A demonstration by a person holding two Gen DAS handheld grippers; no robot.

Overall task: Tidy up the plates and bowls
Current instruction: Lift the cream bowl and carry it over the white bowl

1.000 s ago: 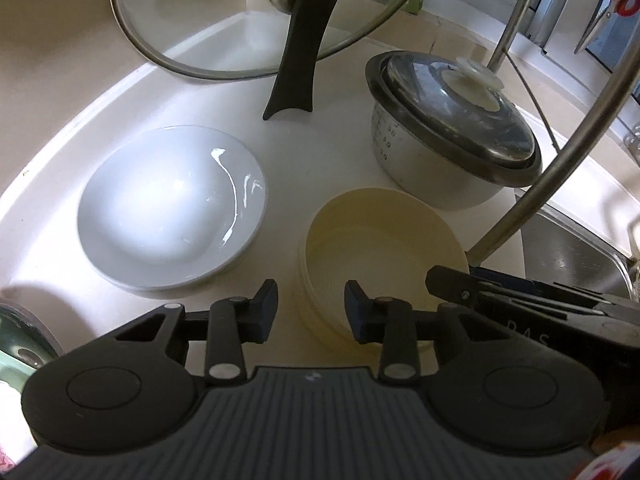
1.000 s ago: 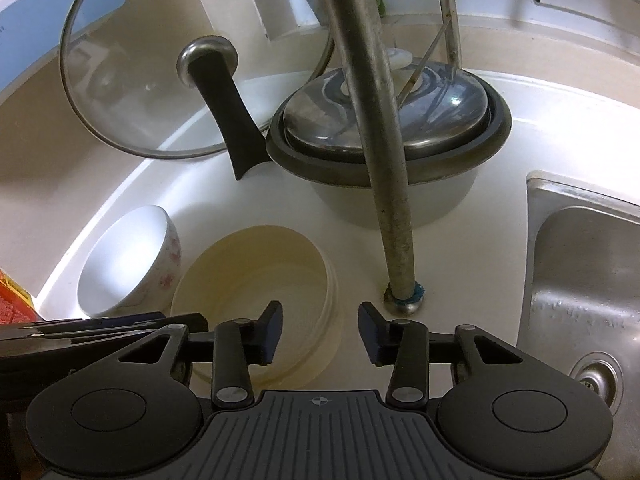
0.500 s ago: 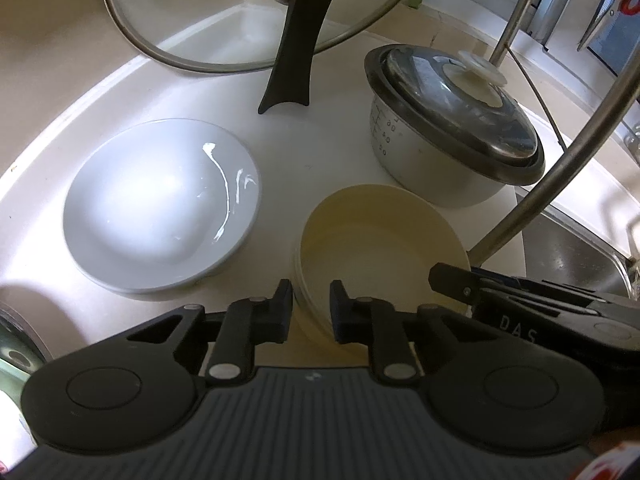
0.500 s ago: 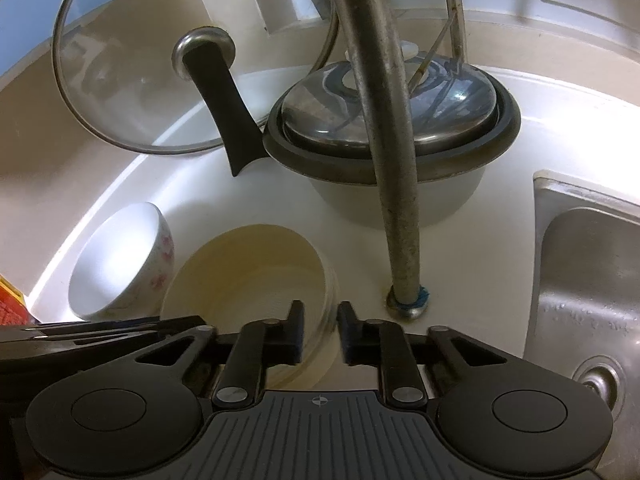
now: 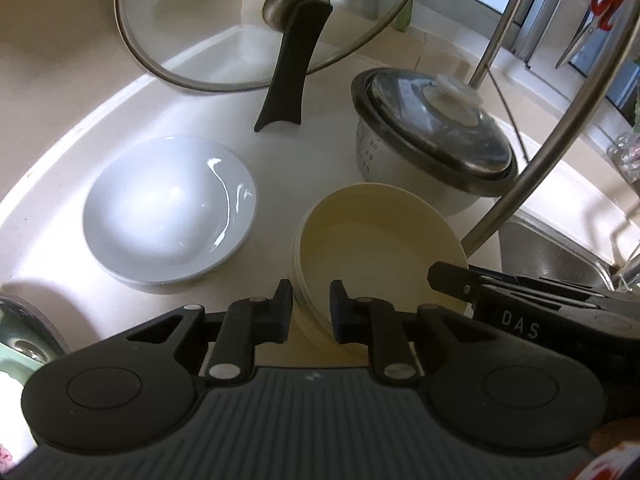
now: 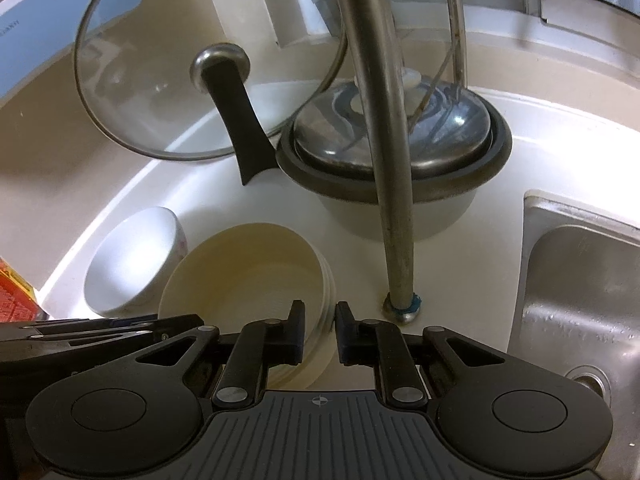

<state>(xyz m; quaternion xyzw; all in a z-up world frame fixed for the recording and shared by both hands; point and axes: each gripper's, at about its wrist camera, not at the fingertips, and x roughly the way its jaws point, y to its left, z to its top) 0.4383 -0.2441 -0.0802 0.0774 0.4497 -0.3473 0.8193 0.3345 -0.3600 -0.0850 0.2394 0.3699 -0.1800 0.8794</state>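
Observation:
A stack of cream plates (image 5: 380,240) sits on the white counter, also in the right wrist view (image 6: 248,276). My left gripper (image 5: 310,306) is shut on the stack's near left rim. My right gripper (image 6: 320,330) is shut on its near right rim and shows in the left wrist view (image 5: 520,300). The stack looks tilted, raised a little off the counter. A white bowl (image 5: 170,210) stands to the left of the stack, also in the right wrist view (image 6: 132,260).
A lidded pot (image 5: 432,144) stands behind the plates. A glass lid with a black handle (image 5: 288,72) leans in the corner. A metal rack pole (image 6: 400,300) stands right of the stack, a steel sink (image 6: 580,300) beyond it.
Both grippers closed from open onto the rim of the cream plate stack. The stack has tilted and risen slightly.

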